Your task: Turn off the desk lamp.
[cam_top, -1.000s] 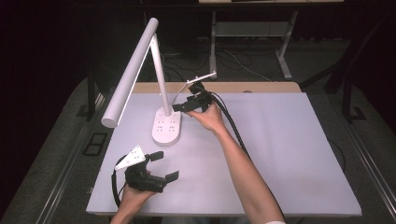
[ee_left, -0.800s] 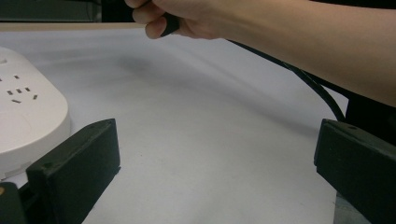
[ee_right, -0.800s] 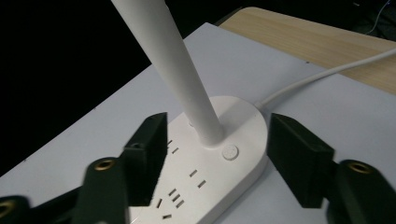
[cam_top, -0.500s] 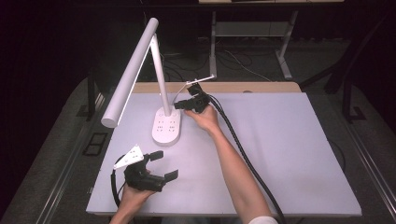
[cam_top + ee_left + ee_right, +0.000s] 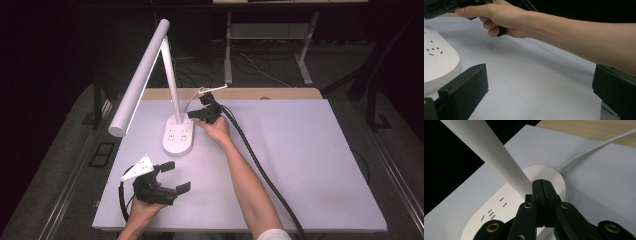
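A white desk lamp stands at the table's back left, with a long tilted head [image 5: 140, 80], a stem [image 5: 171, 80] and an oval base [image 5: 180, 136] that carries socket slots. My right gripper [image 5: 192, 115] hangs just over the back of the base beside the foot of the stem. In the right gripper view its jaws [image 5: 542, 182] have just closed and meet, with nothing between them, above the base [image 5: 506, 205]. My left gripper [image 5: 175, 176] rests open near the front left edge. Its jaws [image 5: 540, 72] stand wide apart over bare table.
The lamp's white cord [image 5: 596, 147] runs from the base toward the wooden strip [image 5: 280, 93] at the table's far edge. A thick black cable [image 5: 260, 165] trails from the right gripper along the forearm. The white tabletop [image 5: 310, 160] stretches to the right.
The right gripper has sunk toward the lamp base and its jaws have gone from open to shut. The left gripper has stayed where it was.
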The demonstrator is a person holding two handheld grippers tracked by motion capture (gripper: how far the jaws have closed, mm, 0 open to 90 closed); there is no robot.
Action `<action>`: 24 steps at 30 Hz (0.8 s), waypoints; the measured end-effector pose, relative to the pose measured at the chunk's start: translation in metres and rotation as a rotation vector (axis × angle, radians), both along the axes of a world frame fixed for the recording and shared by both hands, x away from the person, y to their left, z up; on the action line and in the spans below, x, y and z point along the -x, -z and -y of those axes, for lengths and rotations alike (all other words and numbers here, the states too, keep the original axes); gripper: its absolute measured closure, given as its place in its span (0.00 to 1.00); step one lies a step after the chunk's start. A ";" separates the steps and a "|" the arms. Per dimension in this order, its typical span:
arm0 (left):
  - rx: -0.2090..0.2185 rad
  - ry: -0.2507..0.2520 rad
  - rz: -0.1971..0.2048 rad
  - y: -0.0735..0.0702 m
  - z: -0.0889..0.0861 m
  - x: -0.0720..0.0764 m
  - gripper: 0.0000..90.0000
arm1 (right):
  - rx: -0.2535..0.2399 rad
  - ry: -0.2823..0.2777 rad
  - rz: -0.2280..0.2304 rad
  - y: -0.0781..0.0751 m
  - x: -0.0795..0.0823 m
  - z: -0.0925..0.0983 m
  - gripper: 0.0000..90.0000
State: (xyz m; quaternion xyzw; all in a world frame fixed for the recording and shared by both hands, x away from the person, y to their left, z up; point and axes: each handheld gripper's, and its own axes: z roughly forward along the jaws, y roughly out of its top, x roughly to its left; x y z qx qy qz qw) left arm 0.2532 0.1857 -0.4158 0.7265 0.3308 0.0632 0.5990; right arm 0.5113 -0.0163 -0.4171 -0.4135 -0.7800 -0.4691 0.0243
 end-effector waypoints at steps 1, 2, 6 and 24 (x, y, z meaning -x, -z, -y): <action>0.000 0.001 0.001 0.000 0.000 0.000 0.00 | 0.002 0.000 -0.002 0.002 0.000 -0.001 1.00; 0.000 0.001 0.001 0.000 -0.001 0.000 0.00 | 0.007 -0.009 -0.004 0.005 0.000 -0.003 1.00; -0.001 0.002 0.000 0.000 0.000 0.000 0.00 | 0.012 -0.014 -0.016 0.012 0.000 -0.007 1.00; 0.001 0.002 0.000 0.000 0.000 -0.002 0.00 | 0.041 0.026 0.012 0.019 0.002 -0.013 1.00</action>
